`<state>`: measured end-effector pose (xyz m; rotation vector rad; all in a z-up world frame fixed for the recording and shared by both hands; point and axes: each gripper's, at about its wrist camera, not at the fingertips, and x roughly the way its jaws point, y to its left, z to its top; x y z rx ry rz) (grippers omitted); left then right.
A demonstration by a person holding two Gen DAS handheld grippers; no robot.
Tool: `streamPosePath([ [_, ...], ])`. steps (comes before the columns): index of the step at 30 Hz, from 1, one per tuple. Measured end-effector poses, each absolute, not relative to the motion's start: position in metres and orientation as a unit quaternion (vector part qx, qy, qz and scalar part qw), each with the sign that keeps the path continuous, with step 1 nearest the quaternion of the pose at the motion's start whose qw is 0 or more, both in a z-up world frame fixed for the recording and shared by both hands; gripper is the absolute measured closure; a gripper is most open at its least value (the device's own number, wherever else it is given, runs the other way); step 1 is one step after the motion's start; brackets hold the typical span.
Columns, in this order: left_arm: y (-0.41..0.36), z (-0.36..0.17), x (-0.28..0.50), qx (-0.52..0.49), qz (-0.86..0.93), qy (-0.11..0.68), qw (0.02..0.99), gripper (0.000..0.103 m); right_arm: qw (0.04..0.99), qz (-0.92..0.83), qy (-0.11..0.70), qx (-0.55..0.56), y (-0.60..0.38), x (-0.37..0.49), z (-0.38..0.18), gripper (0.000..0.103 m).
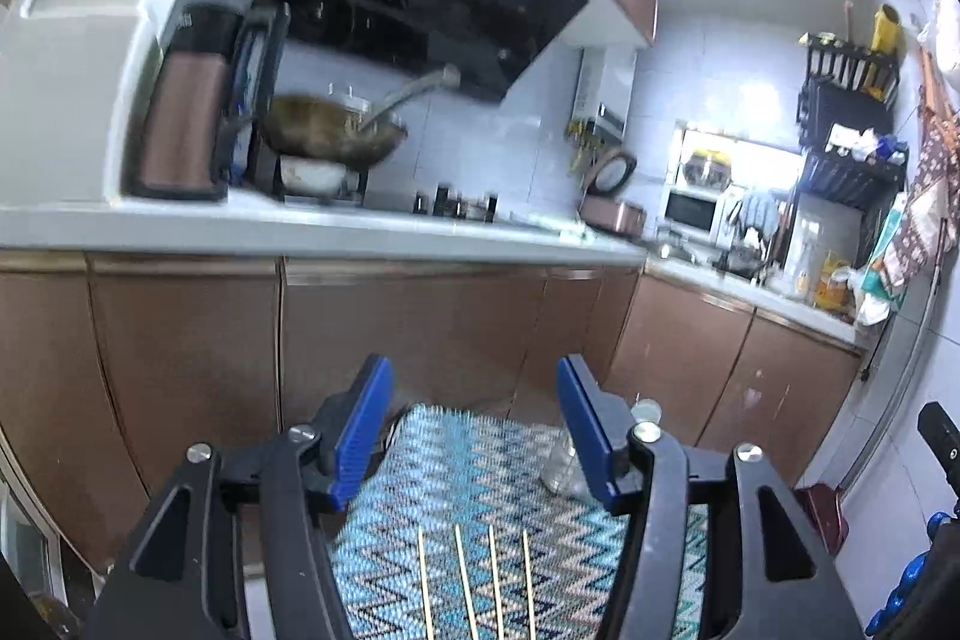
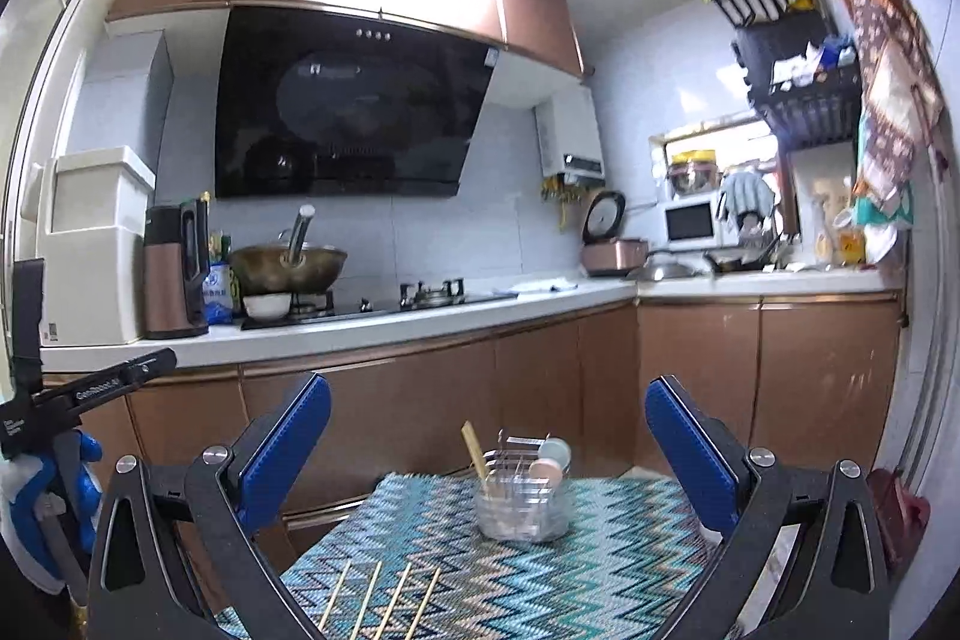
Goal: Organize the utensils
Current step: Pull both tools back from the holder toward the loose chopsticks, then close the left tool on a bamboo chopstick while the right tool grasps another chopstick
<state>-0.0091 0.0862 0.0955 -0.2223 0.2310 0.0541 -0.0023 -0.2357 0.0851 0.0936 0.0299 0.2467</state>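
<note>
Several thin bamboo chopsticks [image 1: 474, 580] lie side by side on a blue zigzag mat [image 1: 456, 460], at its near end. My left gripper [image 1: 474, 370] hovers above them, open, with nothing between its blue pads. A clear glass holder [image 2: 522, 505] stands further back on the mat [image 2: 600, 568]. It holds a wooden stick, metal utensils and round-ended pieces. In the left wrist view the holder [image 1: 558, 466] is partly hidden behind the right finger. My right gripper [image 2: 489, 391] is open wide and empty, in front of the holder, with the chopsticks [image 2: 384, 604] low on its left.
Brown cabinet doors [image 2: 420, 400] and a white counter [image 2: 360, 328] run behind the mat and turn a corner on the right. A wok [image 2: 288, 268], a kettle [image 2: 174, 274] and a rice cooker [image 2: 612, 250] stand on the counter. A blue-gloved hand [image 2: 54, 490] holds the other tool at the left edge.
</note>
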Motion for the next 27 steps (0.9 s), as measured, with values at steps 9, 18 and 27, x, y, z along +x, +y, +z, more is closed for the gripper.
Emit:
streamPosePath([
  [9,0.090,0.020,0.075,-0.130,-0.007,0.268,0.955,0.047,0.977,0.152,0.138,0.064,-0.223,0.067,0.039,0.000],
  [18,0.085,-0.086,0.173,-0.171,-0.061,0.440,0.880,0.054,0.916,0.212,0.327,0.094,-0.199,0.172,-0.050,0.032],
  [27,0.078,-0.156,0.240,-0.154,-0.053,0.539,0.827,0.068,0.831,0.265,0.480,0.094,-0.144,0.271,-0.137,0.061],
])
